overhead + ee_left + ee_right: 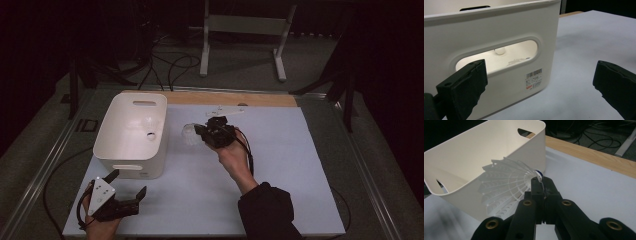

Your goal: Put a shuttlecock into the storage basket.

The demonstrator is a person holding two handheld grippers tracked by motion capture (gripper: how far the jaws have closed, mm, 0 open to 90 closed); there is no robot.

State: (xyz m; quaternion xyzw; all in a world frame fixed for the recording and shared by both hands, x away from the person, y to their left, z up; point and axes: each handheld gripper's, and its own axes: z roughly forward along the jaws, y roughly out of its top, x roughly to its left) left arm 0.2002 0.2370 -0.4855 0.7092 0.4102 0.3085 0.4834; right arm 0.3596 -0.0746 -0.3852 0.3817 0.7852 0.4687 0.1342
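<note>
A white plastic bin (131,134) with handle slots stands on the left half of the table. My right gripper (202,131) hovers just right of it, shut on a white shuttlecock (190,134) whose feather skirt points toward the bin. In the right gripper view the shuttlecock (506,187) fans out to the left, pinched near its base by the closed jaws of that gripper (541,185). My left gripper (128,184) stands open near the front left, close to the bin's near wall (499,42). A small white round object (499,51) shows through the handle slot.
A pale sheet (280,165) covers the table, with a wooden strip (235,98) along its far edge. A small white piece (225,111) lies near that strip. Cables and a white stand (245,30) are on the floor beyond.
</note>
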